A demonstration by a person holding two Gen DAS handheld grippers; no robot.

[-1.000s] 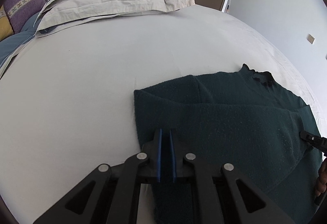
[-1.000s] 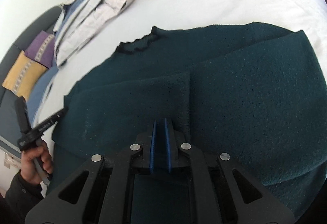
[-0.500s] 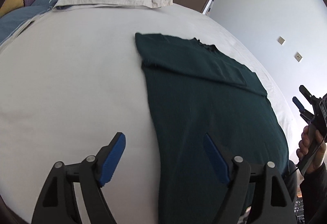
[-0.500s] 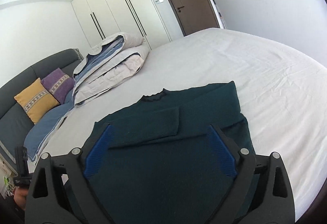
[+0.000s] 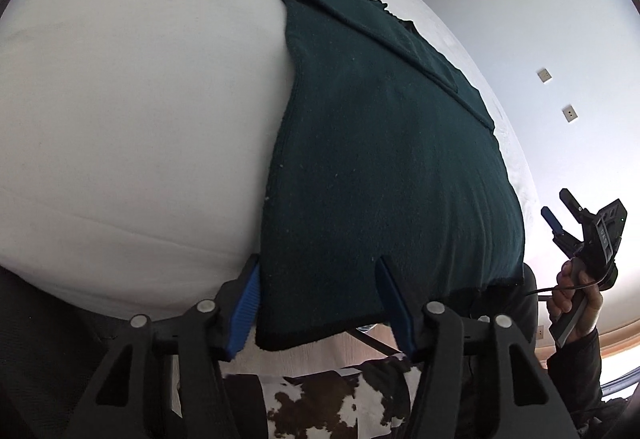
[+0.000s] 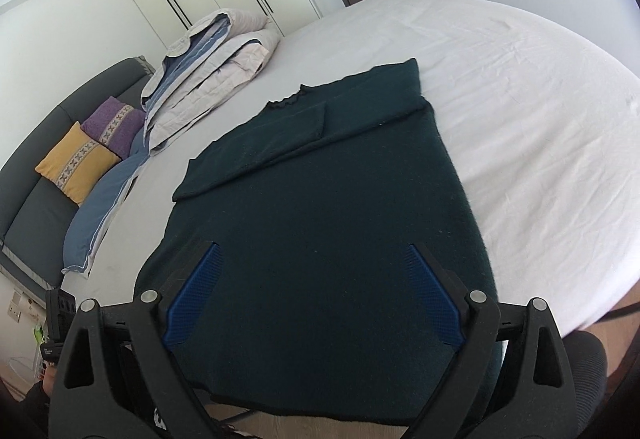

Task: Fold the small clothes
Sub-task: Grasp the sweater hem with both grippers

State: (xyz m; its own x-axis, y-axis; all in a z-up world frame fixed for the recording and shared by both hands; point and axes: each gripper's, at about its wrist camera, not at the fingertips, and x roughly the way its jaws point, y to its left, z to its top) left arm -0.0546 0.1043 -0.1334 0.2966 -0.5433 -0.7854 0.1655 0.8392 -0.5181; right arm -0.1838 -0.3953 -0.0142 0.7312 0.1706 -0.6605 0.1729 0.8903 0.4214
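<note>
A second ago both pairs of jaws were clenched on the dark green sweater's cloth; now both have let go. The left gripper [image 5: 318, 291] has its jaws apart and closing, the sweater's [image 5: 384, 167] hem corner showing between the blue pads, which do not press on it. The right gripper [image 6: 314, 291] stands with its jaws released wide above the lower part of the sweater [image 6: 320, 199], nothing pinched.

Both cameras have pulled back from the cloth: where it filled the views before, the whole garment now shows, lying flat on the white bed [image 6: 520, 99] with both sleeves folded across the chest below the collar. Its hem hangs over the near edge of the bed.

In the left view the person's right hand [image 5: 576, 291] holds its gripper off the sweater's right side. The folded duvet [image 6: 208, 79] and the cushions [image 6: 92, 151] lie at the bed's head.
</note>
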